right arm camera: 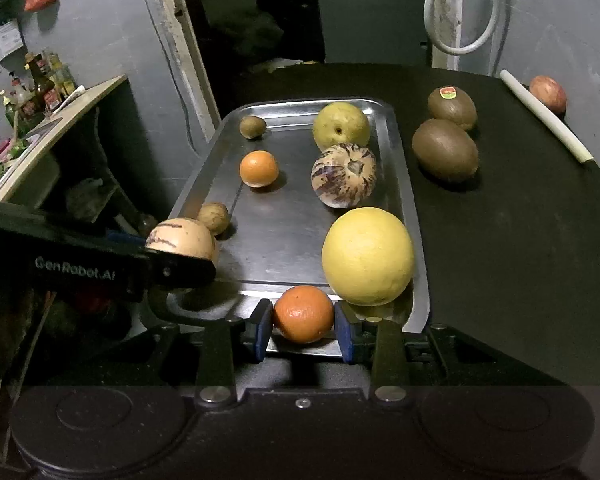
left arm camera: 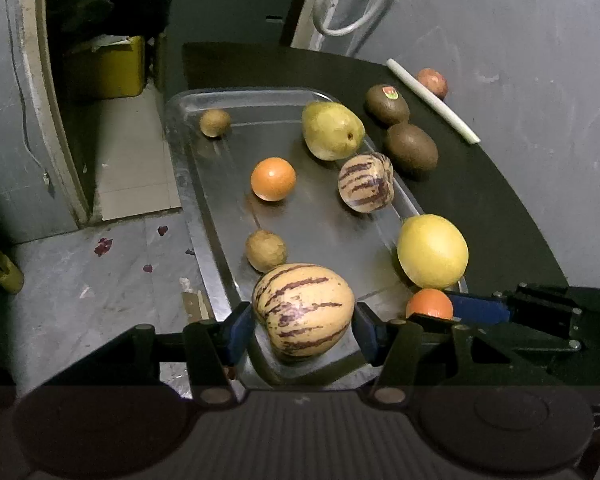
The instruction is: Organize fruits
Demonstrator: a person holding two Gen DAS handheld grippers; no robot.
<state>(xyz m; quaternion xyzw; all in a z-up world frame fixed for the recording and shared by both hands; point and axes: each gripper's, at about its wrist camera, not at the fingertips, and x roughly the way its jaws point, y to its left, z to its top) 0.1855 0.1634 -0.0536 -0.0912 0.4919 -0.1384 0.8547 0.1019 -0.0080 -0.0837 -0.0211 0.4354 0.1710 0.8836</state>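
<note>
A: Nearest in the left wrist view: left tool (left arm camera: 304,330), blue pads clamped on a striped pepino melon (left arm camera: 303,311), held over the near end of the steel tray (left arm camera: 204,216).

B: Nearest in the right wrist view: right tool (right arm camera: 303,330), clenched on a small orange (right arm camera: 304,313), also at the tray's near rim. Seen from the left wrist as well, that orange (left arm camera: 429,304) pinched at the right edge.

A: Just past the held orange: a large yellow citrus (right arm camera: 367,256), resting inside the tray against its right wall.

B: Beyond the held melon: a small brownish round fruit (left arm camera: 266,250), lying on the tray floor near the left side.

A: Farther in: a second orange (left arm camera: 273,179) left of centre, a second striped pepino melon (left arm camera: 366,182) to its right, apart from it.

B: Behind that melon: a yellow-green pear (left arm camera: 332,130), close to or touching it, hard to tell which. In the far left corner: another small brownish fruit (left arm camera: 215,122).

A: Off the tray, on the dark table (right arm camera: 512,264): two kiwis (right arm camera: 446,155) side by side, the farther kiwi (right arm camera: 452,107) bearing a sticker.

B: At the table's far right edge: a white tube (right arm camera: 546,116) lying diagonally, a reddish fruit (right arm camera: 548,94) just behind it.
</note>
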